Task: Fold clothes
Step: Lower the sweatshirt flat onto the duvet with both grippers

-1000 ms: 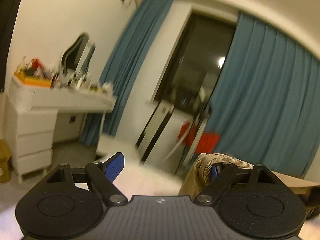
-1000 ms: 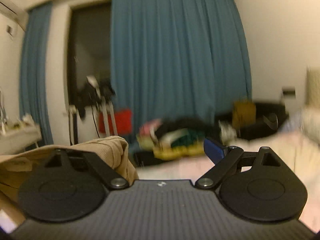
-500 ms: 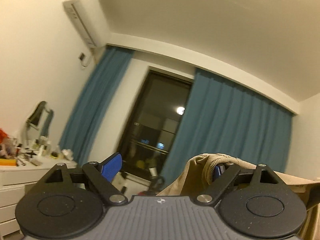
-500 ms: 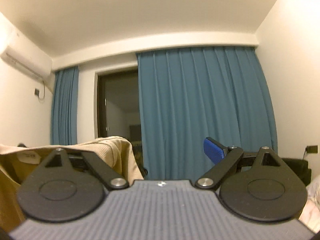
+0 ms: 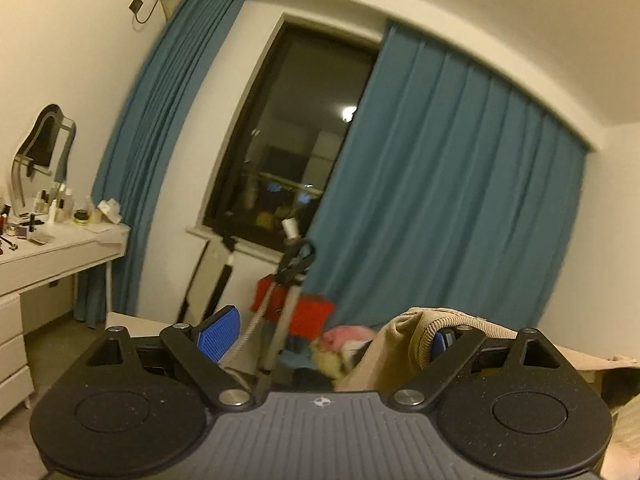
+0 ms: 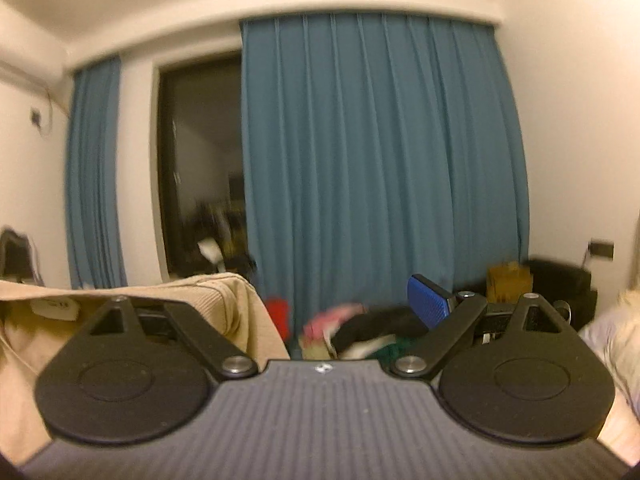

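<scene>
A tan knitted garment [image 5: 404, 344] hangs over the right finger of my left gripper [image 5: 328, 332], hooked there by its ribbed edge. The left gripper's jaws stand wide apart. The same garment [image 6: 224, 300] drapes over the left finger of my right gripper [image 6: 320, 300], with a white label showing inside. The right gripper's jaws also stand wide apart. The garment is held up in the air, stretched between the two grippers. The blue pad of the left gripper's free finger [image 5: 220, 334] and that of the right gripper's [image 6: 428, 306] show bare.
Blue curtains [image 5: 432, 208] and a dark window [image 5: 288, 140] lie ahead. A white dressing table [image 5: 48, 256] with a mirror stands at left. A pile of mixed clothes [image 6: 356, 328] lies below the curtain. A tripod [image 5: 280, 300] and a red item stand near the window.
Both views swung up toward the ceiling half a second ago and have tilted back down to room level. The garment stays hooked on the same fingers.
</scene>
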The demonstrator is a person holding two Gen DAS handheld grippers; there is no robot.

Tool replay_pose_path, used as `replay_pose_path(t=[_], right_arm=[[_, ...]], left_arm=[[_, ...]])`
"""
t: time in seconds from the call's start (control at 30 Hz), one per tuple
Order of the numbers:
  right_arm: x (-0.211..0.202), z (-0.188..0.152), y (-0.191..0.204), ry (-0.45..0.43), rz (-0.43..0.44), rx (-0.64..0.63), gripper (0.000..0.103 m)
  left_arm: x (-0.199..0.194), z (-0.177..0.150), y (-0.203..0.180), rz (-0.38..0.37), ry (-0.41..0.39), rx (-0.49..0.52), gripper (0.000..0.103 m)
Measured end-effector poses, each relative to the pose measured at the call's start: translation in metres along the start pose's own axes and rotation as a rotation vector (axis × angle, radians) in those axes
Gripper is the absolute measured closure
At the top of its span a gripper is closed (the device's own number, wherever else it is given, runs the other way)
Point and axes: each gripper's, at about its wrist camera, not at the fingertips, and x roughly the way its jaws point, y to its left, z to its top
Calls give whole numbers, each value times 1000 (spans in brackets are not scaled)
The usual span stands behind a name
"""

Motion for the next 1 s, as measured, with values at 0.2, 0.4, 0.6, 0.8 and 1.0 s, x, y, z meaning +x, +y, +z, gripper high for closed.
replay_pose_path(t=[0.2,0.4,0.6,0.8,1.0], right_arm=[[154,-61,10,111,-74,-22,12],[311,-153,16,150,-132,-75,12],[448,-277,1,353,-129,-87,12],[524,-369,8,719,-95,-266,12],[539,-375,41,900,143,-286,12]], left_arm=[[154,-56,15,109,38,-6,10],[364,-120,58,167,116,19,8],[543,-247,111,188,378,31,8],[630,-327,135,161,777,184,9],[632,-328,94,162,957,462,5]])
